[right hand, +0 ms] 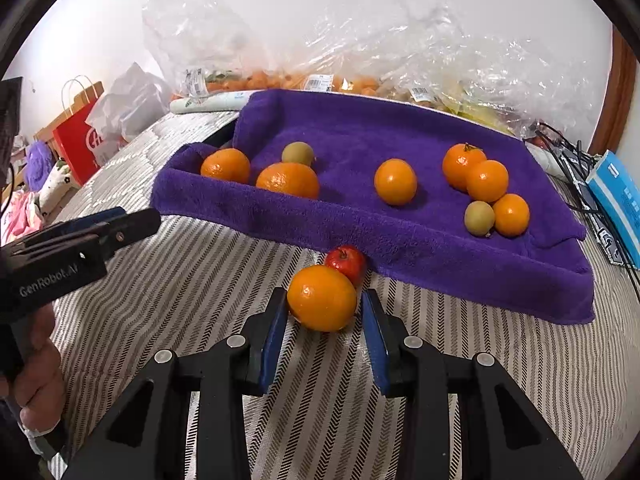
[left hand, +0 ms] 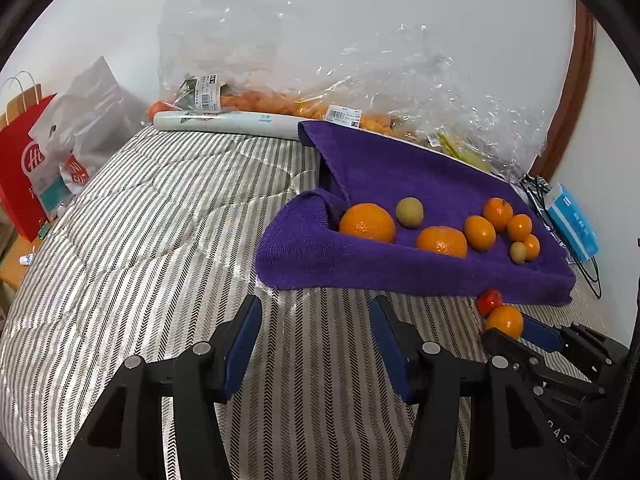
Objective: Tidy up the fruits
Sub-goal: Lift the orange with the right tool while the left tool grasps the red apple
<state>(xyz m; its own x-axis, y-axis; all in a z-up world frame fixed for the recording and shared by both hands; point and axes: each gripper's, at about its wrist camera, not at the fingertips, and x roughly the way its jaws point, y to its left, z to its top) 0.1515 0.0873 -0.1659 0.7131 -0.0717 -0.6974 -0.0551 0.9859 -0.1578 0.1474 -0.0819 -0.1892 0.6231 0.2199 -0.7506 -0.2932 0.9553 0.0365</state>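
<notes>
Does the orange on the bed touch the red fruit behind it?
Cannot tell. In the right wrist view the orange overlaps the red fruit, hiding any gap; the left wrist view shows them pressed close, but no clear contact line.

The left gripper [left hand: 316, 332] is seen at 6 o'clock with its jaws spread wide above the striped bed cover [left hand: 160, 240], nothing between them. A purple towel [left hand: 400, 168] is spread at 2 o'clock, with oranges [left hand: 367, 222] and two greenish fruits [left hand: 409, 212] on it. At 4 o'clock, an orange [left hand: 504, 321] touching a red fruit [left hand: 489, 301] is flanked by the right gripper [left hand: 516, 330]. Clear plastic bags [left hand: 460, 100] are piled at 12 o'clock.
</notes>
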